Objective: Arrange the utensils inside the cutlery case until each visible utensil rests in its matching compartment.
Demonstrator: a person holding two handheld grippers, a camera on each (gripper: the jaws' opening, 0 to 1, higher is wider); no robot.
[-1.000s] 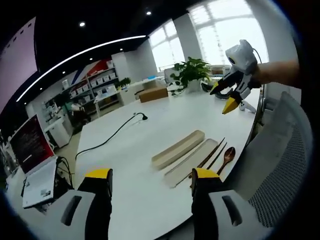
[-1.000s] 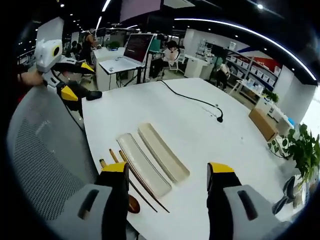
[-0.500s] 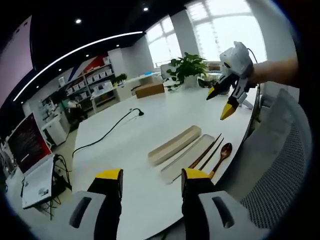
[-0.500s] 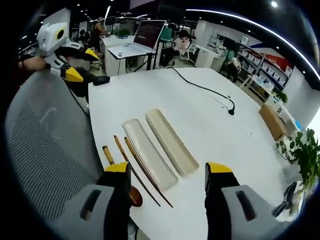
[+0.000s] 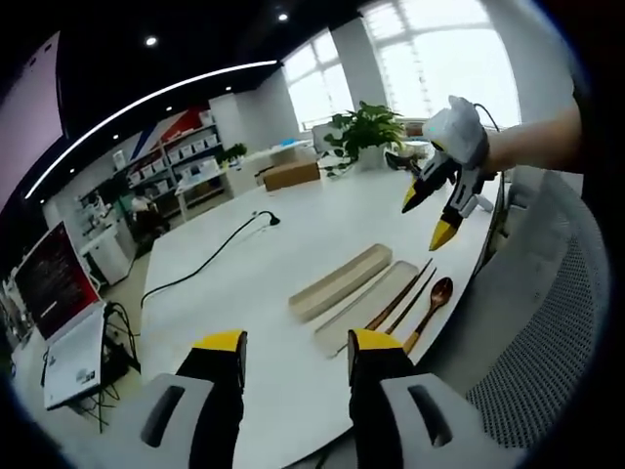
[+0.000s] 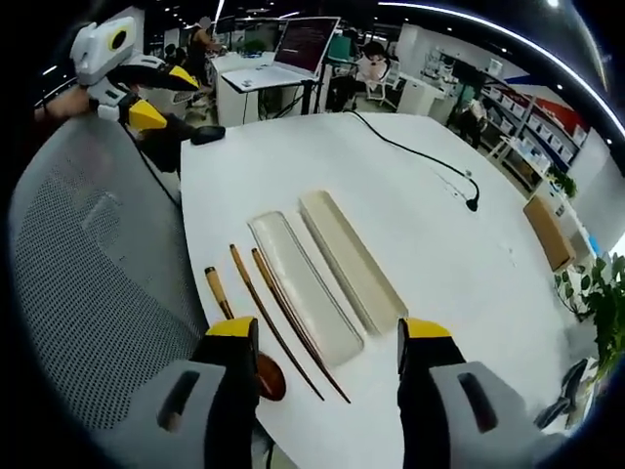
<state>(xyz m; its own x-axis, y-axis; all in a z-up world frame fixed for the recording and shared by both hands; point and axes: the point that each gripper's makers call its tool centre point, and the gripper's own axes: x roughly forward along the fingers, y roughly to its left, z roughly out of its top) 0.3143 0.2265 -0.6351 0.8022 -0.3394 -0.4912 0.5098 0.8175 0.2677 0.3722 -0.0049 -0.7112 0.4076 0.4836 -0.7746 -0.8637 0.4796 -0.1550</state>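
On the white surface (image 6: 420,225) lie two cutlery case halves (image 6: 327,269) side by side; just beside them, chopsticks (image 6: 278,318), then a wooden spoon (image 6: 239,332) — both outside; right gripper (image 6: 327,337) and left gripper (image 5: 291,344) hover open, empty.

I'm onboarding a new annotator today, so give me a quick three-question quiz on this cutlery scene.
1. True or false: the chopsticks already lie inside the case tray.
2. Which utensil lies nearest the table edge by the mesh chair? A) spoon B) fork C) knife
3. Fill in: the right gripper and the left gripper are both ____.

Key: 1 false, they lie on the table beside it; 2 A; 3 open, holding nothing.
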